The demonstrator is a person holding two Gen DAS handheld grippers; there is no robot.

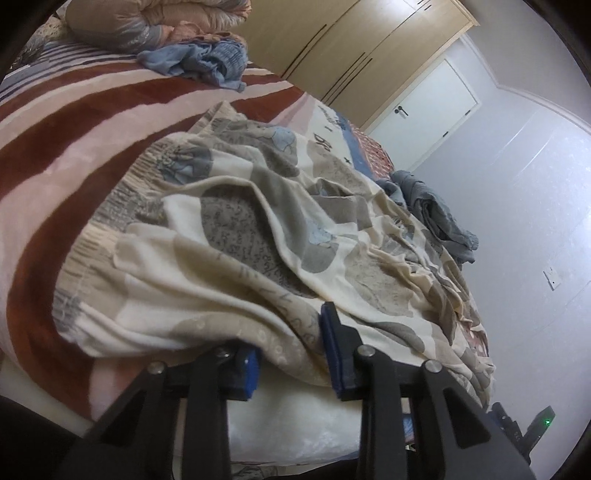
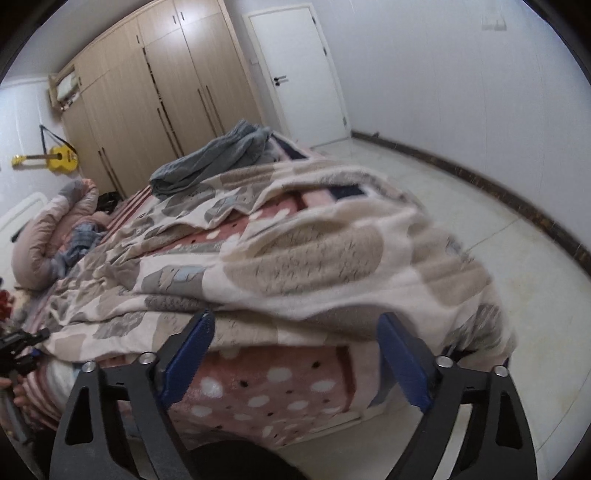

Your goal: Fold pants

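The cream and grey patterned pants lie rumpled on the bed, elastic waistband at the left. In the left wrist view my left gripper is at their near edge, with a fold of the cloth bunched between its blue pads. In the right wrist view the pants spread across the bed's corner. My right gripper is open wide at their near hem, which lies between and above its blue fingers.
A striped pink and brown blanket covers the bed. Blue clothes and a rolled quilt lie at the far end. Grey clothes lie beyond the pants. Wardrobe, door and tiled floor surround the bed.
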